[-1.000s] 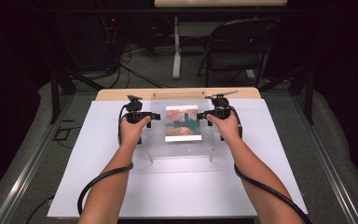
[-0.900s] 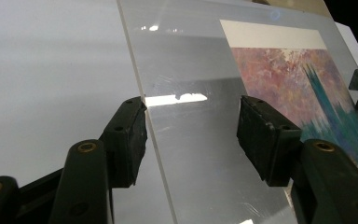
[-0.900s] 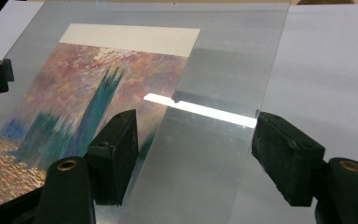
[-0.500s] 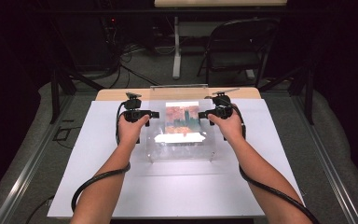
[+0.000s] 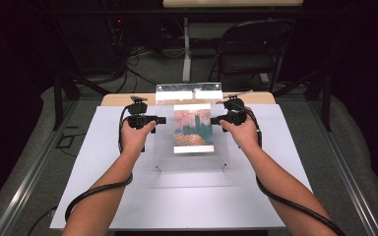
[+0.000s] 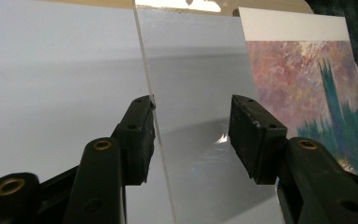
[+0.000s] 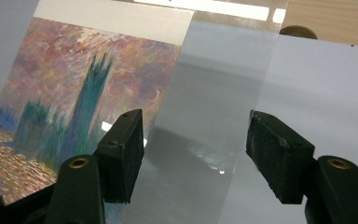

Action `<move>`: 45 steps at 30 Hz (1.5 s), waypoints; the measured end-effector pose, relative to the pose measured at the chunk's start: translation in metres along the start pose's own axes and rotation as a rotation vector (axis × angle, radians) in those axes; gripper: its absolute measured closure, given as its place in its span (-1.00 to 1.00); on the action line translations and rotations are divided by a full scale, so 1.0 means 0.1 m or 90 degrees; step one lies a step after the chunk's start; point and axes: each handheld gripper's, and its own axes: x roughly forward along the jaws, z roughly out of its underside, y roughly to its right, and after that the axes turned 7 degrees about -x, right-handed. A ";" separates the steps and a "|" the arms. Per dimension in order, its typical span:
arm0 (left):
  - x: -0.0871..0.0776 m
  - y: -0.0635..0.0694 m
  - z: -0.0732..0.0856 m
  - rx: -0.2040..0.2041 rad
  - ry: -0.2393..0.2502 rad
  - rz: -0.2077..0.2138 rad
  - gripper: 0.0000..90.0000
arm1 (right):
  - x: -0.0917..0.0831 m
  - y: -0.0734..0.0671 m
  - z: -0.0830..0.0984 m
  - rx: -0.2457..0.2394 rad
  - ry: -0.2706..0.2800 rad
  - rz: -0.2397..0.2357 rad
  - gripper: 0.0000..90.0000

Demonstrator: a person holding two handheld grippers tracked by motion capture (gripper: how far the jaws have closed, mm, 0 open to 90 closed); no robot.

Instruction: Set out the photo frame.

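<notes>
In the left gripper view the painting runs off the right edge. The clear panel is nearly invisible from above, so any finger contact cannot be told.

White mat on wooden table — folding chair behind, cables on floor.

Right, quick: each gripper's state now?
Left gripper: open, jaws just closing by the clear panel, not gripping.
Right gripper: open, jaws just closing by the clear panel, not gripping.
</notes>
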 end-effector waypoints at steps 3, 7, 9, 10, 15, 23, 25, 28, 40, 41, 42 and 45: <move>-0.08 0.04 0.02 0.010 0.004 -0.004 0.15 | -0.06 -0.04 -0.01 -0.009 0.005 0.009 -0.13; -0.15 0.07 0.03 0.022 0.005 -0.004 0.19 | -0.16 -0.06 -0.01 -0.007 0.009 0.011 -0.03; -0.19 0.09 0.04 0.025 0.006 -0.005 0.21 | -0.21 -0.08 0.00 -0.012 0.012 0.015 -0.01; -0.21 0.10 0.05 0.029 0.006 -0.005 0.22 | -0.22 -0.08 0.00 -0.017 0.014 0.015 0.00; -0.31 0.14 0.07 0.038 0.009 -0.005 0.27 | -0.33 -0.14 0.01 -0.036 0.012 0.024 0.04; -0.44 0.18 0.13 0.048 0.015 -0.001 0.36 | -0.48 -0.20 0.04 -0.056 0.016 0.033 0.14; -0.47 0.20 0.14 0.051 0.017 -0.003 0.37 | -0.52 -0.22 0.05 -0.065 0.016 0.036 0.14; -0.52 0.23 0.17 0.058 0.020 -0.005 0.39 | -0.58 -0.25 0.06 -0.086 0.016 0.043 0.16; -0.70 0.28 0.26 0.089 0.019 -0.003 0.48 | -0.78 -0.31 0.14 -0.098 0.031 0.028 0.24; -0.71 0.28 0.26 0.088 0.018 -0.001 0.49 | -0.80 -0.31 0.14 -0.097 0.032 0.027 0.24; -0.73 0.29 0.27 0.090 0.020 -0.001 0.50 | -0.81 -0.32 0.15 -0.096 0.030 0.024 0.24; -0.77 0.28 0.31 0.091 0.024 0.007 0.52 | -0.86 -0.32 0.18 -0.096 0.037 0.015 0.24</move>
